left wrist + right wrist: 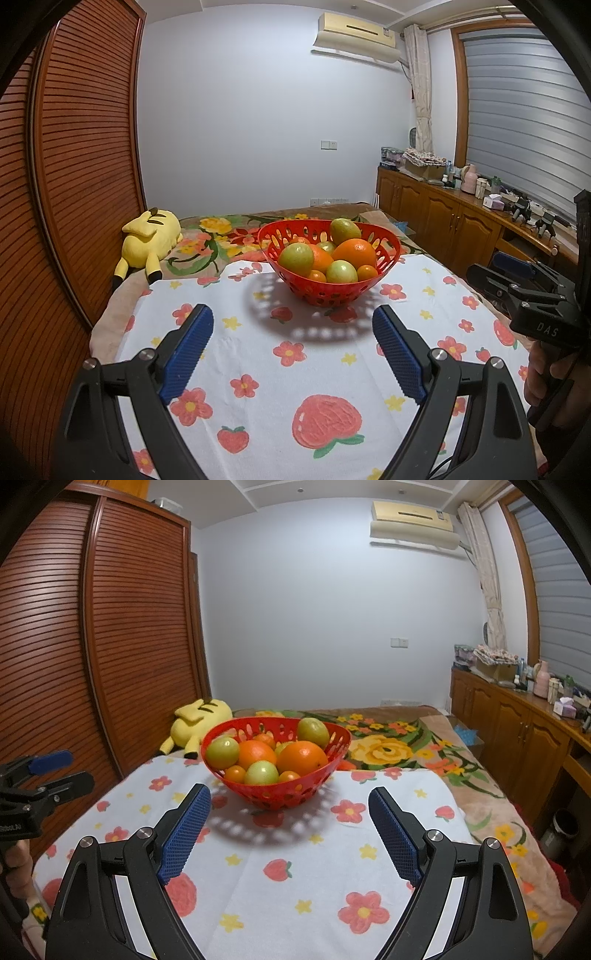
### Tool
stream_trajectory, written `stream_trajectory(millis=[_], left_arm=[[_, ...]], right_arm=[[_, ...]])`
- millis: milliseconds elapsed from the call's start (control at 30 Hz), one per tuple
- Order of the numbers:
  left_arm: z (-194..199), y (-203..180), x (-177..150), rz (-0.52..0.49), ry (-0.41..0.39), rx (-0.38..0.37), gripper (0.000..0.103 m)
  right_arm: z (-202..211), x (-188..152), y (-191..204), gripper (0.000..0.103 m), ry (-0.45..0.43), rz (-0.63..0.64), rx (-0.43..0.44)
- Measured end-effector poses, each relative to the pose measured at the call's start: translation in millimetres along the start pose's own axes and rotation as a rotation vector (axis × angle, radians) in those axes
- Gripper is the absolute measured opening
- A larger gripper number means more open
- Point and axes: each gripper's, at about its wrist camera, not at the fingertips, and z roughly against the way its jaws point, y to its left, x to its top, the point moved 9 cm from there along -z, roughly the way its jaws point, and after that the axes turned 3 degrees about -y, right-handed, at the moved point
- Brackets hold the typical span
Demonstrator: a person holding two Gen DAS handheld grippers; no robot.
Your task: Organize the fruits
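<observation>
A red perforated basket (325, 293) (280, 794) stands on a white flower-and-strawberry cloth (295, 369) (295, 867). It holds several fruits: oranges (355, 252) (302, 757), green fruits (296, 258) (222, 752) and small tangerines (367, 272) (235, 774). My left gripper (293, 321) hovers open just short of the basket, nothing between its blue pads. My right gripper (290, 805) is open too, also in front of the basket and empty. Each gripper shows at the other view's edge: the right gripper (517, 277) and the left gripper (44, 771).
A yellow plush toy (149, 240) (195, 722) lies behind the cloth at the left, beside a slatted wooden wardrobe (74, 166) (92, 646). A flowered blanket (406, 753) covers the bed beyond. Wooden cabinets (443, 221) (517, 720) with clutter line the right wall.
</observation>
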Motion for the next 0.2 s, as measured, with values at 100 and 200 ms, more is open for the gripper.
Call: stream_trajectory(millis=[100,200], left_arm=[[-0.1,0.2,-0.1,0.0,0.0,0.0,0.089],[-0.2,0.2,-0.2,0.0,0.001,0.001,0.089]], right_arm=[[0.2,1.1,0.2,0.089,0.0,-0.002,-0.001],[0.2,1.0,0.1,0.089,0.0,-0.002,0.0]])
